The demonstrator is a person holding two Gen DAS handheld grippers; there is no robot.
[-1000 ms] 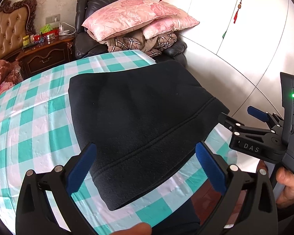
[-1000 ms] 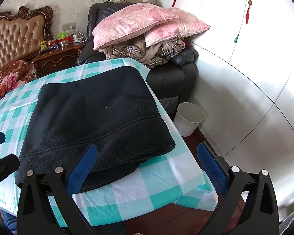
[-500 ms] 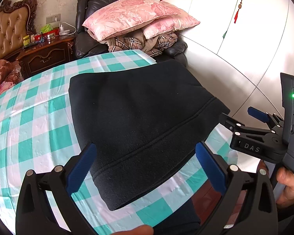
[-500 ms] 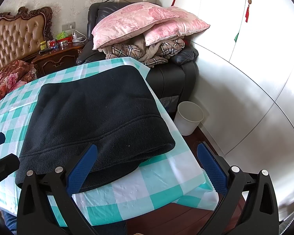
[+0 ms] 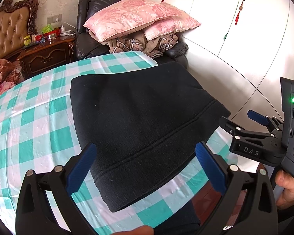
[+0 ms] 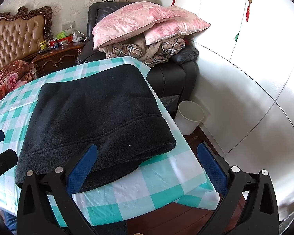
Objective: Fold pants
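Pants [image 5: 139,121], black fleece, folded into a thick rectangular bundle, flat on the teal-and-white checked tablecloth [image 5: 29,117], toward its 3 o'clock edge in the left wrist view. Stitched seam band along the near side; near corner close to the cloth's 6 o'clock edge. Left gripper [image 5: 146,168] spread wide, blue pads [image 5: 81,168] apart above the near end of the bundle, clasping nothing. Right gripper [image 6: 147,168] likewise wide open and empty, hovering at the 6 o'clock corner. Seen from the left wrist at 3 o'clock, held in a hand [image 5: 288,192]. Beyond at 12 o'clock: pink pillows [image 5: 139,17] stacked on a dark armchair [image 6: 176,74]; white bin [image 6: 190,119] on the floor at 3 o'clock.
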